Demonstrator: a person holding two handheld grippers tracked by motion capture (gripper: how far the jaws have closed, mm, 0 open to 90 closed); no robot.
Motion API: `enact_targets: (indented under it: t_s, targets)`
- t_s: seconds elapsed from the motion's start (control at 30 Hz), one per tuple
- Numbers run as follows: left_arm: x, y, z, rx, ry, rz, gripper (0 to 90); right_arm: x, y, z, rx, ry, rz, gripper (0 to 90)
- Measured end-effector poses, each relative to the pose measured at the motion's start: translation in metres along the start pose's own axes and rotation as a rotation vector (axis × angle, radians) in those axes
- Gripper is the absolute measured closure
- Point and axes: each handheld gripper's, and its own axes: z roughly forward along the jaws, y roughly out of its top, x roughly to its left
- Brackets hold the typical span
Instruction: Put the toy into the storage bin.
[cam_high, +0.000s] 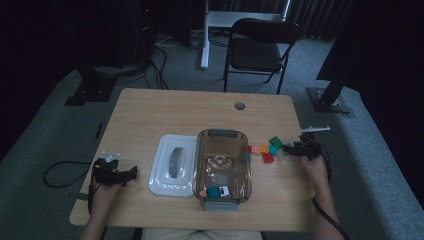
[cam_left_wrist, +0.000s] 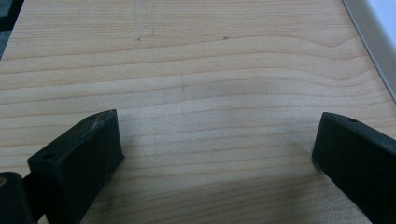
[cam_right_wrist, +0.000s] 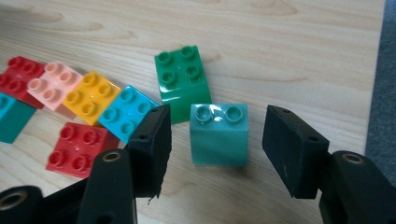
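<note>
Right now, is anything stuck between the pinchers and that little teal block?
No. The small teal block stands upright on the table between the right gripper and its open jaws, with bare gaps on both sides. The green block sits just behind it, outside the jaws.

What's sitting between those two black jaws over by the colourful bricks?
In the right gripper view, a small teal brick stands upright on the table between the right gripper jaws. A gap shows on each side, so the pads are not pressing it.
</note>
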Motion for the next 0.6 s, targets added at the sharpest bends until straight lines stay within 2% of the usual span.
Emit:
enact_targets:
  t_s: [0.1, 0.17, 0.4, 0.6]
  targets:
    - [0.000, 0.000, 0.000, 0.000, 0.000, 0.000, 2.0, 0.000, -0.002, 0.005, 0.015, 0.001, -0.004, 44.0]
    - [0.000, 0.000, 0.000, 0.000, 0.000, 0.000, 2.0, 0.001, -0.003, 0.008, 0.020, 0.001, -0.007, 49.1]
    - [0.000, 0.000, 0.000, 0.000, 0.000, 0.000, 2.0, 0.004, -0.006, 0.014, 0.067, -0.016, -0.036, 56.9]
    - [0.000, 0.000, 0.000, 0.000, 0.000, 0.000, 2.0, 0.002, -0.009, 0.008, 0.055, -0.006, -0.021, 58.6]
